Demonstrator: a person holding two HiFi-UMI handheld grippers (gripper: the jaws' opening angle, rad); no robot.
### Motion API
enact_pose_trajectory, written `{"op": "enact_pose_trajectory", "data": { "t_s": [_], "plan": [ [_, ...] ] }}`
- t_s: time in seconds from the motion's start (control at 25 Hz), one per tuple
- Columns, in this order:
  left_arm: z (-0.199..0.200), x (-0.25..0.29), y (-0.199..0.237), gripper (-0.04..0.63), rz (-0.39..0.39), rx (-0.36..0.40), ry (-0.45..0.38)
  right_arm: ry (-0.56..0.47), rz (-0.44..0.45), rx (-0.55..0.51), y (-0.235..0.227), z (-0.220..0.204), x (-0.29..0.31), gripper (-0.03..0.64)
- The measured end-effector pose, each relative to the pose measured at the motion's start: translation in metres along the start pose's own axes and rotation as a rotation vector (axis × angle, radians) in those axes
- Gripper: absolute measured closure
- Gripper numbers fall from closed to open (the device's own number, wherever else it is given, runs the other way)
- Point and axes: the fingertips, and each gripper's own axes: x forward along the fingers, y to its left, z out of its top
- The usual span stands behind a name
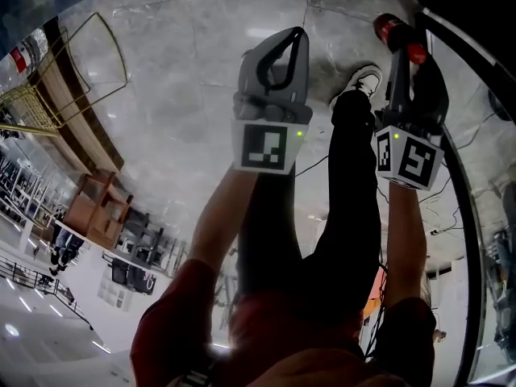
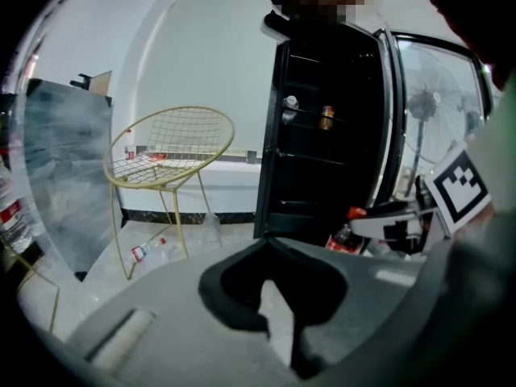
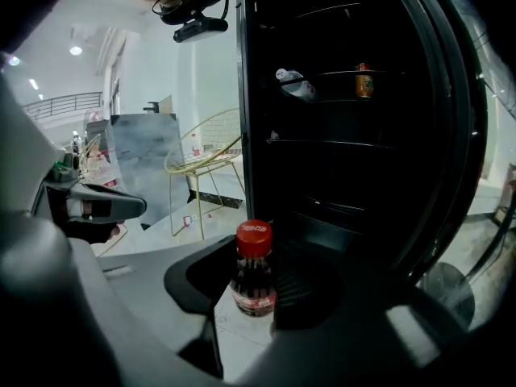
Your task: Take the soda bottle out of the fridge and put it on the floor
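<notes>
Nearest the head camera are the person's red sleeves (image 1: 173, 321), with both forearms stretched out over the pale stone floor (image 1: 177, 95). At the far left stands a yellow wire chair (image 1: 56, 79), well apart from the work.

The left gripper (image 1: 295, 39) comes next. Its jaws are brought together at the tips with nothing between them, so it hangs idle above the floor. Beside it a dark trouser leg ends in a white shoe (image 1: 364, 79).

To the right, the right gripper (image 1: 405, 63) is clamped on the soda bottle (image 3: 254, 276). The bottle sits upright between the jaws, red cap on top and dark drink below it. It is already outside the fridge (image 3: 339, 135), whose door stands open just behind it, with a can (image 3: 364, 79) and a pale bottle (image 3: 294, 83) left on an upper shelf. The soda bottle is low over the floor tile in front of the fridge. Whether its base touches the tile cannot be told from these views.

The step in hand looks like the set-down, since the removal from the fridge is done. The next move probably calls for bringing the bottle straight down until its base rests flat, keeping it upright. The jaws should then part gently and back off without nudging the bottle, because a tall, narrow bottle tips easily on smooth stone.
</notes>
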Motion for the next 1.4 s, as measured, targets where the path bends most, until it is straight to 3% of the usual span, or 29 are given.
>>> {"op": "enact_pose_trajectory", "data": {
  "t_s": [0.8,1.28,1.4],
  "plan": [
    [-0.024,0.001,-0.003,0.597,-0.002,0.009,0.030,0.069,0.036,-0.014,0.015,-0.039,0.009,0.485],
    [-0.010,-0.005,-0.013,0.597,0.004,0.017,0.007,0.057,0.058,-0.040,0.016,-0.028,0.003,0.486],
    [-0.017,-0.008,0.006,0.597,0.010,0.026,0.017,0.072,0.072,-0.035,0.034,-0.034,0.019,0.485]
  ]
}}
